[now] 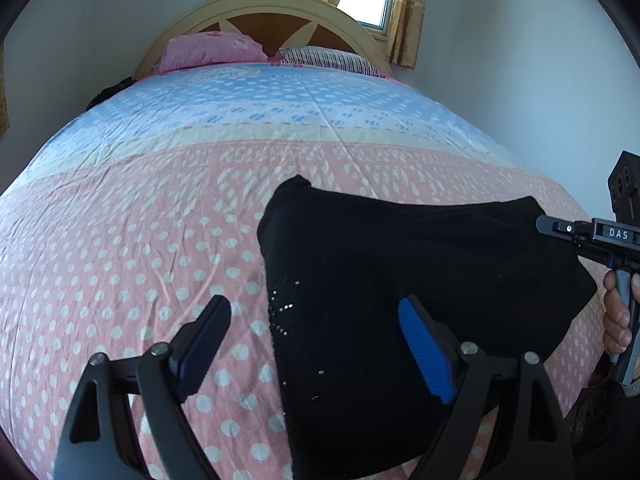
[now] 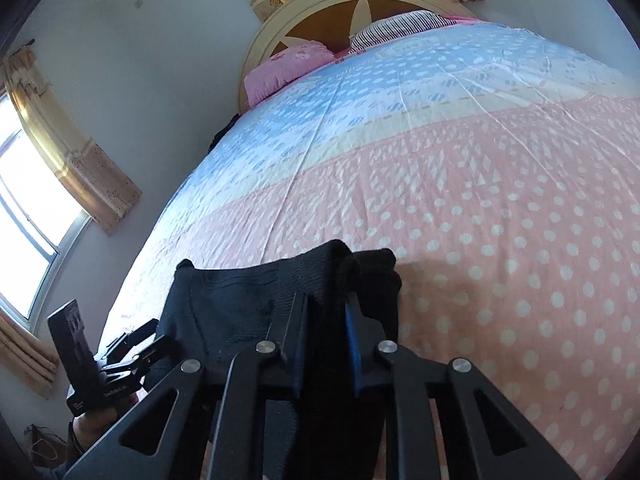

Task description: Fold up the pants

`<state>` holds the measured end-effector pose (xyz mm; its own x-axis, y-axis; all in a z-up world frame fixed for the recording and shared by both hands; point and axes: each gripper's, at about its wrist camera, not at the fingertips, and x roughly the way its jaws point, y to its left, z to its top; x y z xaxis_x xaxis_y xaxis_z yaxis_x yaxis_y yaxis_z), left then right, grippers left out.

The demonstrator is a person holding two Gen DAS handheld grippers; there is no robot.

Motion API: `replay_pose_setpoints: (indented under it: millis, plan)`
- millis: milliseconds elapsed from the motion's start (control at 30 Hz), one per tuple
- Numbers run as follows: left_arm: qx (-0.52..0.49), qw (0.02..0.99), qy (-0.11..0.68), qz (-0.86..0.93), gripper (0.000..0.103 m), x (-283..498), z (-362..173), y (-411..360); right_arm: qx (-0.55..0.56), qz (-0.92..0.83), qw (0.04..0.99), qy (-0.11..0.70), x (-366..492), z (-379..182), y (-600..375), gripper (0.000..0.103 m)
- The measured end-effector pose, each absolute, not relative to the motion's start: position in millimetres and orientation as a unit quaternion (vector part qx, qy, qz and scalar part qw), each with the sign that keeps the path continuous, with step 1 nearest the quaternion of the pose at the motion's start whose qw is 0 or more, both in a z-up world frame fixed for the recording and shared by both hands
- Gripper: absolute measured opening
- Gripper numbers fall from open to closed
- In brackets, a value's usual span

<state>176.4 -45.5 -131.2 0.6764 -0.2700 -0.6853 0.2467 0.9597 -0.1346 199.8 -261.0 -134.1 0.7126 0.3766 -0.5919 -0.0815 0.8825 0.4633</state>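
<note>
Black pants lie partly folded on the bed, long axis running left to right. The right gripper pinches their right edge; the left gripper hovers wide and empty over the left edge.

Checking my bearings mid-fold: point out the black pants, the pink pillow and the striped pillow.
black pants [image 1: 420,256], left wrist view, middle of the fabric.
pink pillow [image 1: 208,50], left wrist view, its top face.
striped pillow [image 1: 328,58], left wrist view, its top face.

black pants, pink/blue polka-dot bedsheet, pink pillow
</note>
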Motion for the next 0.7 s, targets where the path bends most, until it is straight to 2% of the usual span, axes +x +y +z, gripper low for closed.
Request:
replay_pose_setpoints:
  millis: [167,267,367,500,533,600,633,700]
  plan:
    - [-0.016,0.914,0.380,-0.142,0.089,177,-133,-46,0.195,0.125,0.912,0.338,199,-115,-265,0.010]
    - [-0.009,0.913,0.383,-0.142,0.093,179,-136,-47,0.177,0.094,0.908,0.367,211,-134,-265,0.010]
    - [-0.004,0.911,0.387,-0.144,0.094,180,-140,-48,0.207,0.091,0.896,0.382,217,-160,-278,0.010]
    - [-0.005,0.909,0.390,-0.144,0.095,182,-144,-48,0.199,0.092,0.898,0.382,215,-157,-278,0.011]
    - [-0.005,0.910,0.390,-0.144,0.095,182,-143,-49,0.194,0.092,0.900,0.381,212,-154,-276,0.017]
    - [-0.004,0.909,0.391,-0.143,0.095,182,-143,-48,0.179,0.076,0.903,0.383,202,-147,-273,0.036]
    - [-0.005,0.909,0.391,-0.143,0.095,182,-143,-48,0.171,0.073,0.905,0.383,195,-144,-271,0.052]
    - [-0.008,0.909,0.392,-0.144,0.095,182,-143,-48,0.162,0.082,0.908,0.379,179,-139,-266,0.056]
